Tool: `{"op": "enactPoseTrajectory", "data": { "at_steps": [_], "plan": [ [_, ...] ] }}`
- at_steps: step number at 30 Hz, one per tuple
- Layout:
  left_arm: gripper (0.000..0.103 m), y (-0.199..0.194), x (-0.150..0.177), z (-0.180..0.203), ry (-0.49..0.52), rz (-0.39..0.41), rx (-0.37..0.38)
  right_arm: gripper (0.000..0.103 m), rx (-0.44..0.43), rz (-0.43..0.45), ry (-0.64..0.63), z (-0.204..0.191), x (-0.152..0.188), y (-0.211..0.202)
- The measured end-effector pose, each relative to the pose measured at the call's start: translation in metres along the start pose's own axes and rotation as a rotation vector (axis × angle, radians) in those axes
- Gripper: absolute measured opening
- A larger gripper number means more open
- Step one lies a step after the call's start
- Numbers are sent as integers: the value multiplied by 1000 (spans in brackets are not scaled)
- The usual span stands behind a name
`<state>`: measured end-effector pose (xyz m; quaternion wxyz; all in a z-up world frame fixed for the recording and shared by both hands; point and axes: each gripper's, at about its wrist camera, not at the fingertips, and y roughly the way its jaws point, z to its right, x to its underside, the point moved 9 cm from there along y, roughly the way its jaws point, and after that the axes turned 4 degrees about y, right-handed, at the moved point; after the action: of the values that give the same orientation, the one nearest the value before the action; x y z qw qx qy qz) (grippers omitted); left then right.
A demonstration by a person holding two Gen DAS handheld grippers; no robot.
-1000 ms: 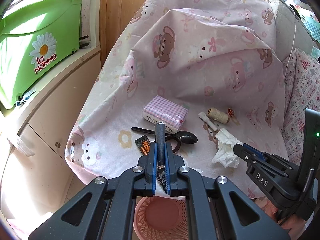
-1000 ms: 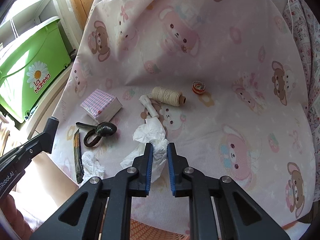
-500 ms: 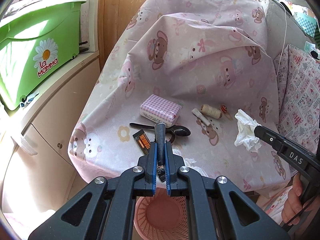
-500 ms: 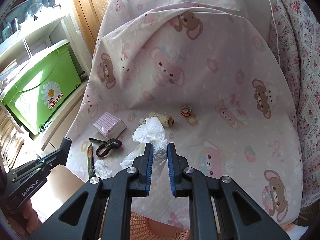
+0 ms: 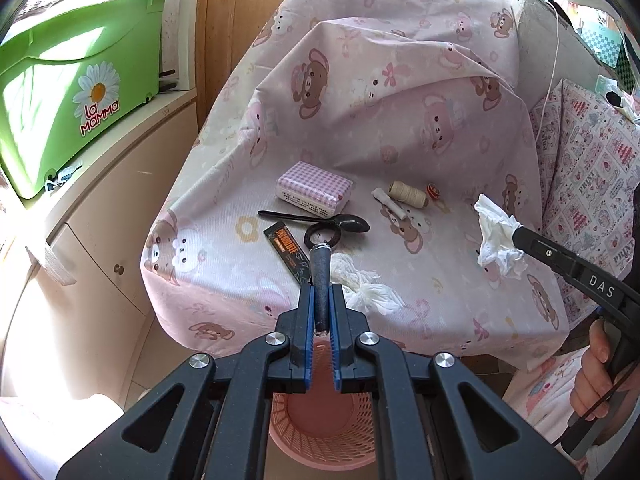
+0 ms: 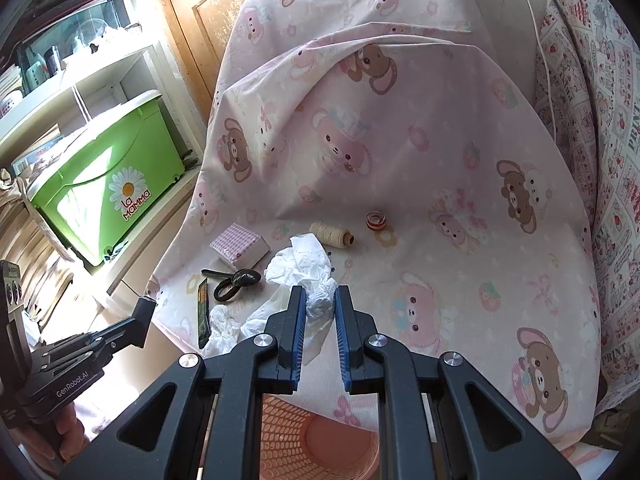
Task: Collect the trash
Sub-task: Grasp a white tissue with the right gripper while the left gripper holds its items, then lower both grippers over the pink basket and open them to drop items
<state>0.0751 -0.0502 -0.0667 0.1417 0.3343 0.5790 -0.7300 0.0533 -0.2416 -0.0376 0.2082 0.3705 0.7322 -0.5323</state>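
the left gripper (image 5: 321, 308) is pinched tight on a dark stick (image 5: 321, 280) that pokes out ahead of its fingertips, with the pink basket (image 5: 324, 436) right below it. the right gripper (image 6: 320, 308) is clamped on a crumpled white tissue (image 6: 308, 276), lifted off the pink sheet (image 6: 460, 184), its basket (image 6: 320, 448) just beneath. another tissue (image 5: 366, 286) lies just right of the left fingertips.

Pink bear-print cloth (image 5: 440, 152) bears tissue pack (image 5: 314, 193), spoon (image 5: 316, 220), twine spool (image 5: 408, 193).

Below the left gripper (image 5: 320, 300) the pink basket (image 5: 320, 432) stands open; ahead, a wrapper (image 5: 290, 254) and tissue (image 5: 364, 288) crowd the cloth's (image 5: 440, 272) edge.
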Motion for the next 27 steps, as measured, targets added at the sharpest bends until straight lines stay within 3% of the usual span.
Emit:
{"op": "enactPoseTrajectory", "data": {
  "at_steps": [10,15,22,27],
  "plan": [
    [6,7,28,0,-50,-108,42,16,-91,-111,-115,-44,42,-7],
    [6,20,43,4,-44,-165,39,16,-106,-173,-239,-71,73,-4],
    [6,56,80,14,-105,-348,132,16,-62,-304,-285,-72,115,19],
    [6,80,107,3,-139,-427,55,16,18,-379,-329,-58,143,43]
  ]
}}
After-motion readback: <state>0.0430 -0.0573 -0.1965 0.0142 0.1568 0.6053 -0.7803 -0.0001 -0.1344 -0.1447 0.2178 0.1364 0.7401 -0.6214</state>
